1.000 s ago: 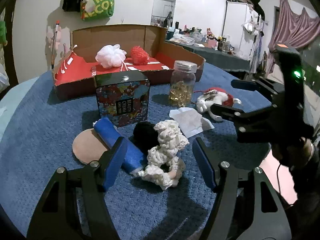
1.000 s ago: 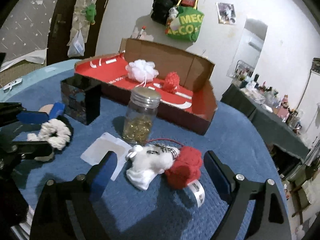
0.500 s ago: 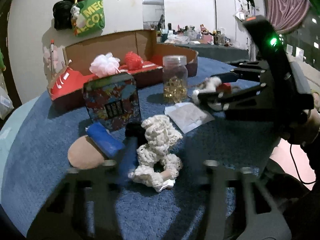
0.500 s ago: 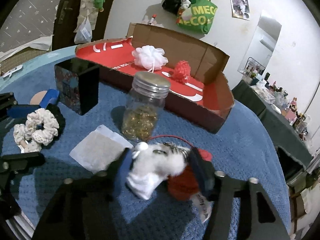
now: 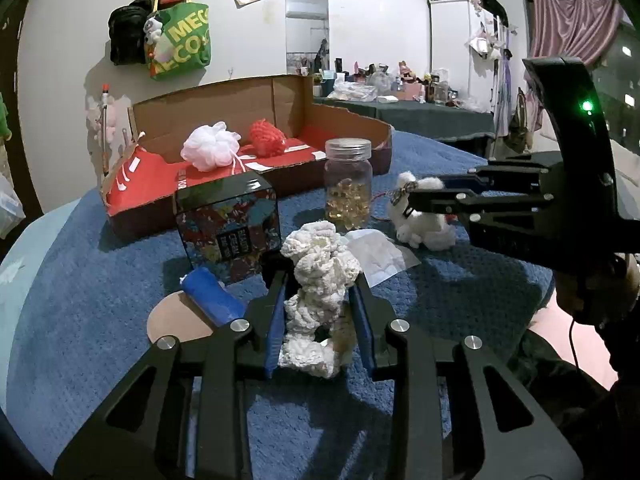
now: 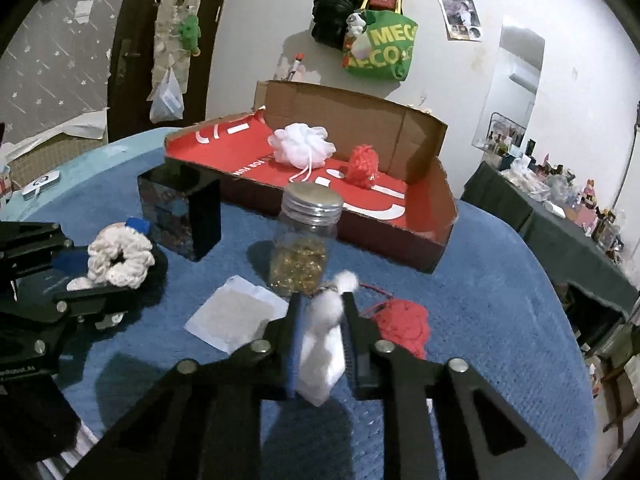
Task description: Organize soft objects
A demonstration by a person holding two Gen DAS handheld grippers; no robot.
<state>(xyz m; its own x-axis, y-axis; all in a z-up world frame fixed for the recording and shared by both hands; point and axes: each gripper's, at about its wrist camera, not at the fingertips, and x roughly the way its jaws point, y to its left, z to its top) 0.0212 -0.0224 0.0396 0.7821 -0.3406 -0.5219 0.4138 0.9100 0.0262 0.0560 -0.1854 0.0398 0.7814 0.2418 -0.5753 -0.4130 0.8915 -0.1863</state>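
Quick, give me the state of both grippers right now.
Left gripper: jaws closing on the cream scrunchie, pads squeezing it.
Right gripper: jaws closing on the white plush toy, pads squeezing it.

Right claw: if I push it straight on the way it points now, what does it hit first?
Probably the jar, just beyond the white plush that the right claw is closing on; depth is unclear.
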